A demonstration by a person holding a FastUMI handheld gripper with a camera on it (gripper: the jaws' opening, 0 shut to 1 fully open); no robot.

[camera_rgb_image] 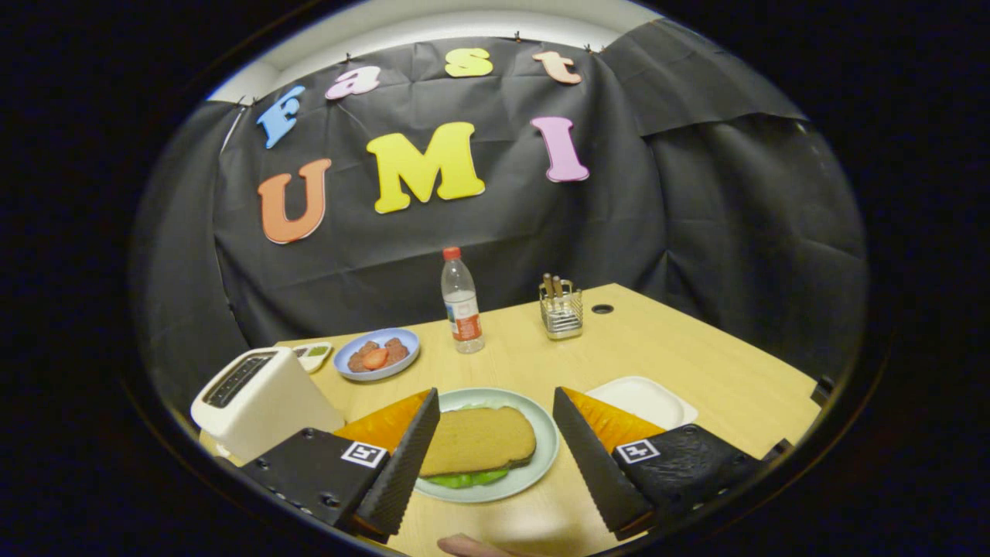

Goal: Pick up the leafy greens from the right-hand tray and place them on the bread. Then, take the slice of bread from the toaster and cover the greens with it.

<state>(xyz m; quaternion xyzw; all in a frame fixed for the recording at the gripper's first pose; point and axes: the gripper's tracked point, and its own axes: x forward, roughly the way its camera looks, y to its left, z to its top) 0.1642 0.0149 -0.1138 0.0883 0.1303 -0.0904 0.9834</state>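
Claw [495, 456] wide open, holding nothing. Btwn fingers: plate [546, 449] w/ bread [479, 439] on top, greens [464, 479] poking out at its near edge. Toaster [259, 398] just left of left finger, at table [696, 348] edge. White tray [646, 398] beyond right finger. Bottle [462, 302], rack [561, 309], blue dish [377, 354] well beyond; bare table btwn.

So the claw [495, 441] sits spread wide, and between its fingers a round pale-green plate [545, 445] carries the brown bread slice [479, 439] over leafy greens [464, 479]. White toaster [259, 398] left, white square tray [646, 400] right, clear plastic bottle [462, 302] behind.
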